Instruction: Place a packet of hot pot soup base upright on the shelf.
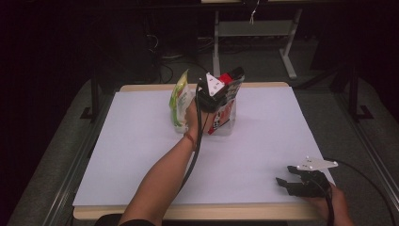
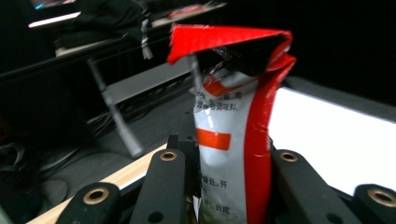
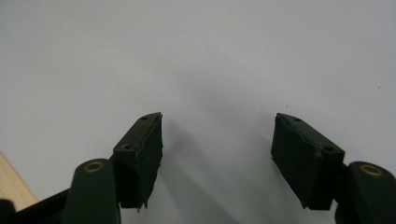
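Blurred Chinese print on red-white bag [image 2: 233, 140]

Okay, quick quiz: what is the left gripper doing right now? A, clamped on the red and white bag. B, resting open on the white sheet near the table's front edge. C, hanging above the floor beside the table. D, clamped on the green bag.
A: in the left gripper view the left gripper has its jaws pressed against both sides of the red and white bag.

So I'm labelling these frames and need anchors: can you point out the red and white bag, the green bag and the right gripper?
red and white bag [image 2: 233, 140]: left gripper view, on its white printed front.
green bag [image 1: 179, 96]: high view, on its facing side.
right gripper [image 3: 217, 154]: right gripper view, midway between its open fingertips.
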Demonstrator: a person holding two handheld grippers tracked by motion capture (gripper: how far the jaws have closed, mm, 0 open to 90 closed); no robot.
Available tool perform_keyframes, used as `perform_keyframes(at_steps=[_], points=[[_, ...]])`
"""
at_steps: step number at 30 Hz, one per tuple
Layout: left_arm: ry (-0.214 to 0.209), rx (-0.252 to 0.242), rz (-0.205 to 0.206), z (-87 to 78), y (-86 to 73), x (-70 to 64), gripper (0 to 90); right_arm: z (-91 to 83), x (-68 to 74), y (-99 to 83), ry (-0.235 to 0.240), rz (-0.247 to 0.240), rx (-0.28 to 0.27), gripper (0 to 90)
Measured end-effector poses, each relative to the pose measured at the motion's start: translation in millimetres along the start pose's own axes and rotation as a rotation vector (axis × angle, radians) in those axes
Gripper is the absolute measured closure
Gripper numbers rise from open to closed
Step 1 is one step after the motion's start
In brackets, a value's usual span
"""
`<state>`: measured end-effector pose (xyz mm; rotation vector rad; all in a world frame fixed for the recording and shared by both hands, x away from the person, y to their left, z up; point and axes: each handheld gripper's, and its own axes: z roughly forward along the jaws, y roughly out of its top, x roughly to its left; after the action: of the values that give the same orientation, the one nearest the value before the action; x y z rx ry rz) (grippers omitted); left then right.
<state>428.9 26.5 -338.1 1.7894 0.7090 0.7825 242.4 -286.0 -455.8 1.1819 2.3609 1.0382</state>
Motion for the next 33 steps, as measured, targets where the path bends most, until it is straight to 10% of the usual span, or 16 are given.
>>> perform_keyframes(at_steps=[11, 17, 28, 33], points=[[-0.161, 0.022, -0.037, -26.8, -23.6, 6.1, 52.0, 0.0, 0.5, 0.4, -0.004, -0.001, 0.005, 32.6], [-0.248, 0.034, 0.050, -50.1, -41.7, -0.3, 58.2, 0.1, 1.0, 0.5, -0.006, 0.000, 0.005, 32.5], [-0.270, 0.093, 0.121, -64.6, -70.4, -13.9, 65.3, 1.0, 2.3, 0.3, -0.015, -0.005, 0.003, 32.2], [-0.285, 0.130, 0.067, -66.8, -89.9, -3.7, 66.2, 0.8, 2.3, -0.3, -0.014, -0.004, 0.000, 32.3]])
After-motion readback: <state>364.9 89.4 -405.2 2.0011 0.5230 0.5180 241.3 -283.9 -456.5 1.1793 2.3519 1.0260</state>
